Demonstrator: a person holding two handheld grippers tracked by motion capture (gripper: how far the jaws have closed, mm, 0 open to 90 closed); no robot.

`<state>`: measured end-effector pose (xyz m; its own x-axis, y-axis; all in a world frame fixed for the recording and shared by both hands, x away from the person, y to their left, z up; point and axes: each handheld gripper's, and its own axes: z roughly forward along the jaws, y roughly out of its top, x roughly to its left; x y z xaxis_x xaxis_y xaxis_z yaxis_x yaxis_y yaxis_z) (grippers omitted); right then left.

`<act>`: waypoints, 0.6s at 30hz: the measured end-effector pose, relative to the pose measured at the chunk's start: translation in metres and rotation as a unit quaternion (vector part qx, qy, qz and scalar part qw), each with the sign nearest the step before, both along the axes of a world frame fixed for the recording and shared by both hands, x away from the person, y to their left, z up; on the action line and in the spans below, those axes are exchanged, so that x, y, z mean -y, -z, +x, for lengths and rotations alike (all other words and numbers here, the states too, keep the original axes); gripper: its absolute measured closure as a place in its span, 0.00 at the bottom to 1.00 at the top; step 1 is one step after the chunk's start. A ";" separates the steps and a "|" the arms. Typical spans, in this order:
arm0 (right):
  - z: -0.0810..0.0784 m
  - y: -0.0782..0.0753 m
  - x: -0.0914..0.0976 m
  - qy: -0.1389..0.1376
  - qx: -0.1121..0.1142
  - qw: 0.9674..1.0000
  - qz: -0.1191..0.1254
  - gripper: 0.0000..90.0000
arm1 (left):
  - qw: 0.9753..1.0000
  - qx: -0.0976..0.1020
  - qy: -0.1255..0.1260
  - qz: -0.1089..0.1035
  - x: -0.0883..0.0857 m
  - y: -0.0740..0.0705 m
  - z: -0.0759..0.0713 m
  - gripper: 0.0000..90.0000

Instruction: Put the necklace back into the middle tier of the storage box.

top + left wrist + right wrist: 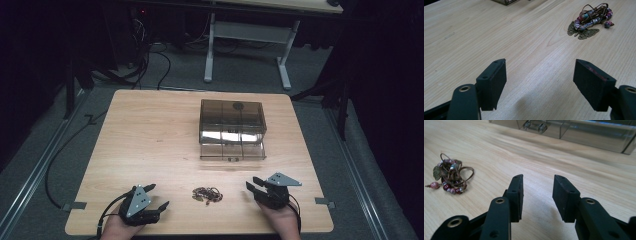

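Note:
A small tangle of beaded cord jewellery with a bronze butterfly charm (pixel 207 194) (pixel 591 20) (pixel 451 178) lies near the table's front edge, between my two grippers. A smoky clear plastic drawer box (pixel 231 128) (pixel 584 130) stands past it at the table's middle, its lower drawers pulled partly out. My left gripper (pixel 158 197) (pixel 540 82) rests low at the front left, jaws wide open and empty. At the front right, my right gripper (pixel 253 184) (pixel 537 195) is open too, with bare wood between its pads.
The wooden table (pixel 150 135) has metal brackets at its front corners (pixel 74 205) (pixel 325 202). Beyond it, on grey carpet, stand a white desk frame (pixel 245 40) and loose cables (pixel 145 55). Dark curtains close in both sides.

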<state>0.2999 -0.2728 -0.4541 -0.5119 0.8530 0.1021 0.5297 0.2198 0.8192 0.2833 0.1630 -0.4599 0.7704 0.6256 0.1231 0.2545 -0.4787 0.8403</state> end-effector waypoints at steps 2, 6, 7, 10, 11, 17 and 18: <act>0.001 0.001 0.000 0.001 -0.007 1.000 0.002 0.66 | 1.000 -0.001 0.000 0.000 0.000 0.000 0.000 0.30; 0.001 0.001 0.000 0.004 -0.007 1.000 0.004 0.66 | 1.000 0.000 0.001 0.001 0.000 0.000 0.000 0.30; 0.001 0.001 0.000 0.005 -0.005 1.000 0.004 0.65 | 1.000 0.001 0.002 0.001 0.000 0.000 0.000 0.30; 0.001 0.001 0.001 0.005 -0.008 1.000 0.003 0.65 | 1.000 0.000 0.002 -0.001 0.000 0.000 0.000 0.30; 0.001 0.001 0.001 0.005 -0.008 1.000 0.004 0.65 | 1.000 -0.001 0.002 -0.001 0.000 0.000 0.000 0.30; 0.001 0.001 0.002 0.004 -0.013 1.000 0.010 0.65 | 1.000 -0.003 0.004 0.002 0.000 0.000 0.000 0.30; 0.002 0.001 0.002 0.004 -0.013 1.000 0.011 0.65 | 1.000 -0.003 0.004 0.002 0.000 0.000 0.000 0.30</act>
